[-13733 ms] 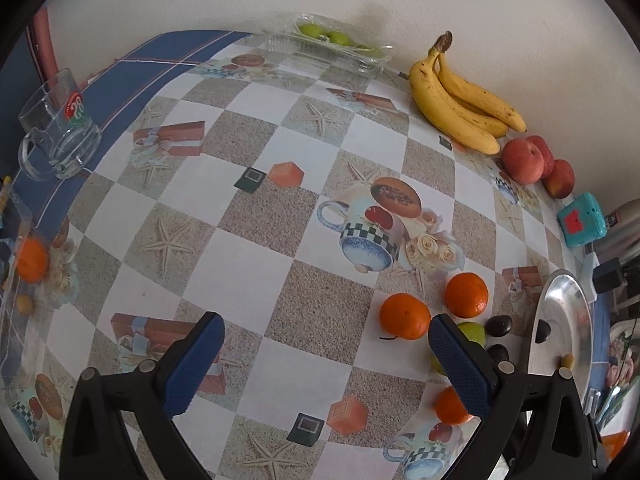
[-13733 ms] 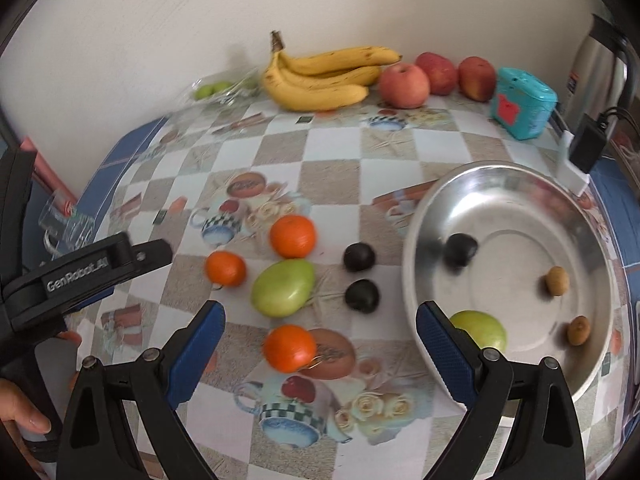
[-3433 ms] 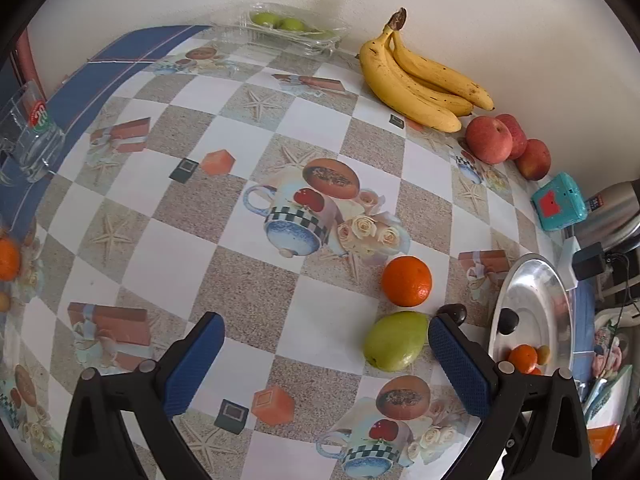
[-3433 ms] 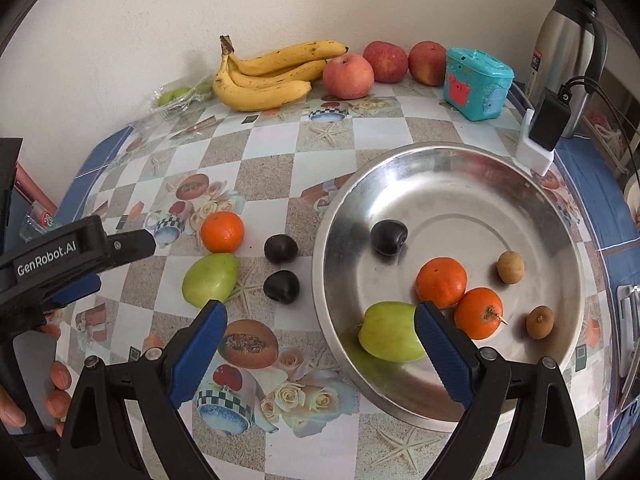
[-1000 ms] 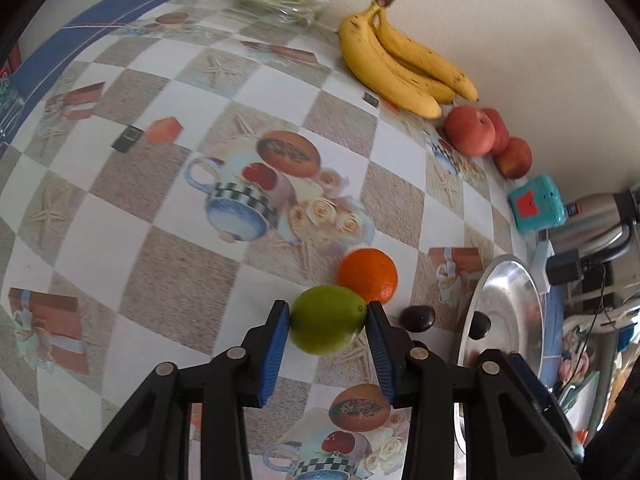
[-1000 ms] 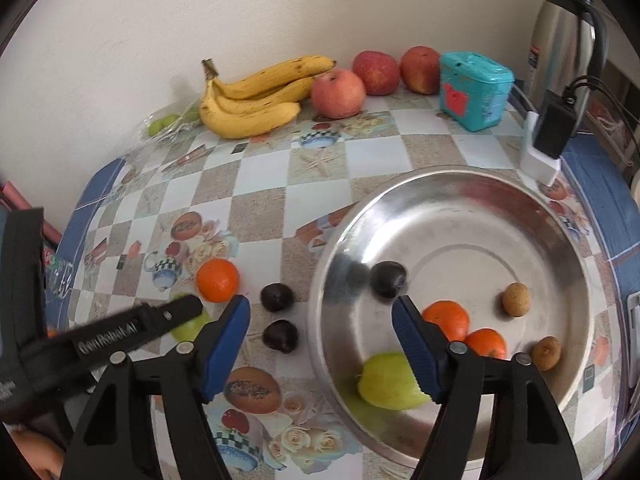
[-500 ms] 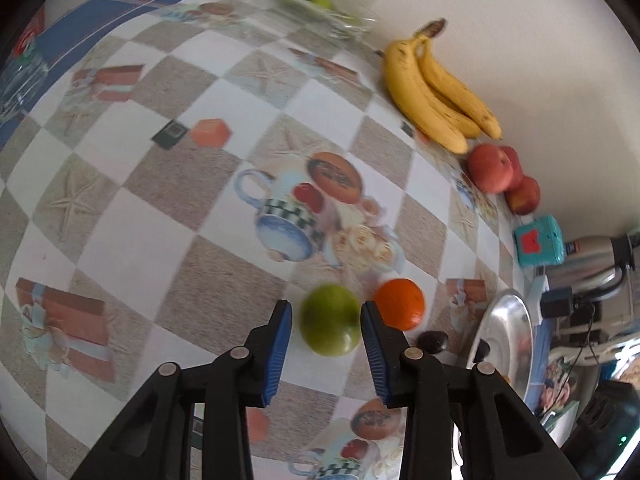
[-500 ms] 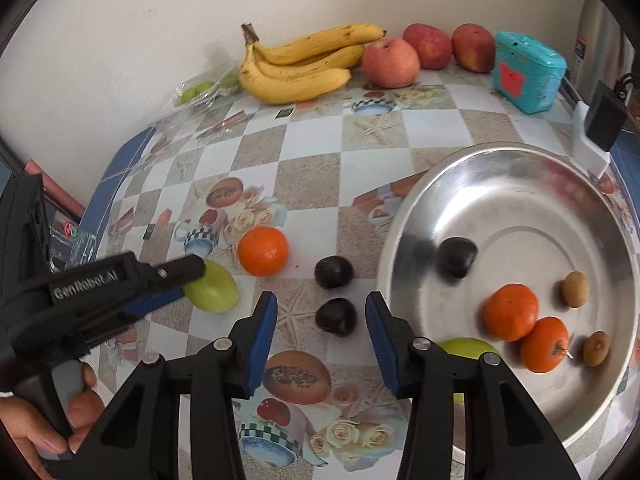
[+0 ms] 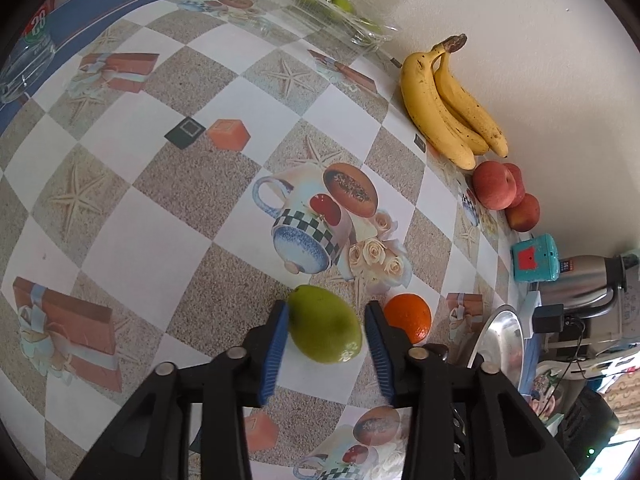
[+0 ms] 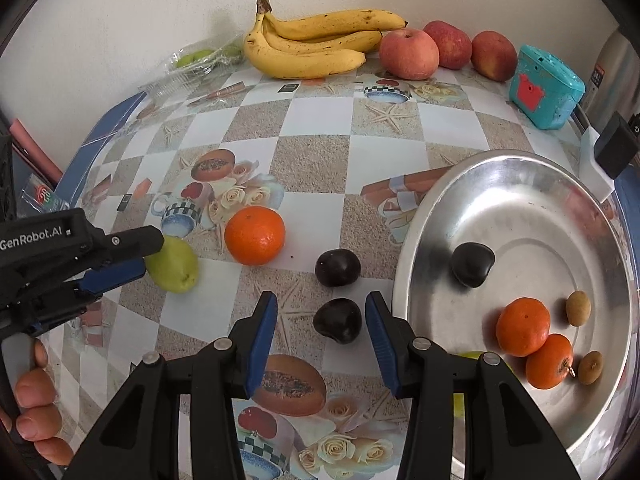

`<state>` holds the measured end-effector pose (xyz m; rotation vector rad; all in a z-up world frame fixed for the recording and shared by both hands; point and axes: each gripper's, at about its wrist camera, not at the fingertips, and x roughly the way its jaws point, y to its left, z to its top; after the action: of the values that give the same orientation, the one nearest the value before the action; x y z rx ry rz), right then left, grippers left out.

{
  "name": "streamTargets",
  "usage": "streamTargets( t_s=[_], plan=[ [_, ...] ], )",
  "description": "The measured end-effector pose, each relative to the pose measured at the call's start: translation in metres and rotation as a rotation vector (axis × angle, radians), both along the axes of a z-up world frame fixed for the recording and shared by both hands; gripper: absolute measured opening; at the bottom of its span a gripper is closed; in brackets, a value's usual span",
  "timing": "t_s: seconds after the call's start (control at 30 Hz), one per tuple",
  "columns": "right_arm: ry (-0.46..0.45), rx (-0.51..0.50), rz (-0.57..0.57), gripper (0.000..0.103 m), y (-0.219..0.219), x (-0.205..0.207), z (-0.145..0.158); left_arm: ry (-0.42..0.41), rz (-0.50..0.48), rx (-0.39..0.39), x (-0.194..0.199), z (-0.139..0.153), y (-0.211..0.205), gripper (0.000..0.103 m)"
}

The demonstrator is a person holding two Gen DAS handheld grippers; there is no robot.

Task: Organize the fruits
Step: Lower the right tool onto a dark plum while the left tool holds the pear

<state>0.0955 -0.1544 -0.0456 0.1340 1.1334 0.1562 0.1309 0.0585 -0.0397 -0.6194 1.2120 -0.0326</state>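
Fruit in hand's reach first: a green fruit (image 9: 324,324) lies on the table (image 9: 152,240) between the jaws of my left gripper (image 9: 326,309). Those jaws have just been opening; the left pad sits right at the skin, the right pad shows a thin gap, so no clamp. An orange (image 9: 408,318) lies just beside it, touching or not I cannot tell. My right gripper (image 10: 321,300) points down over a plum (image 10: 338,320); its jaws have just been closing but stand apart, table showing on both sides of the plum. A second plum (image 10: 337,267) lies just beyond, apart from the first. To the right, near both plums, stands the pan (image 10: 420,216). Inside it: a dark plum (image 10: 472,264), two oranges (image 10: 523,326) touching each other, two small brown fruits (image 10: 578,308), and a sliver of green fruit behind my right finger. Along the wall: bananas (image 10: 316,44), three apples (image 10: 408,54), a teal box (image 10: 546,86). A clear bag with small green fruits lies left of the bananas. My hand (image 10: 36,412) grips the left handle.
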Motion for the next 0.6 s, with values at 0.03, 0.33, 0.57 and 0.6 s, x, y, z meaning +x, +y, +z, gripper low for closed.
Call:
streamTargets(
  t_s=[0.03,0.33,0.57,0.6],
  plan=[
    [0.0,-0.001,0.0,0.047,0.001,0.0,0.0,0.002,-0.002,-0.003,0.001,-0.001,0.0,0.053],
    [0.014,0.019,0.016,0.047,0.004,0.0,-0.001,0.024,-0.042,0.077,0.004,-0.006,-0.01,0.058],
    [0.004,0.224,0.005,0.047,-0.009,-0.006,0.015,0.034,-0.053,0.059,0.005,-0.012,-0.012,0.06],
    [-0.005,0.198,-0.003,0.047,-0.01,-0.006,0.016,0.036,-0.059,0.058,0.006,-0.013,-0.014,0.06]
  ],
)
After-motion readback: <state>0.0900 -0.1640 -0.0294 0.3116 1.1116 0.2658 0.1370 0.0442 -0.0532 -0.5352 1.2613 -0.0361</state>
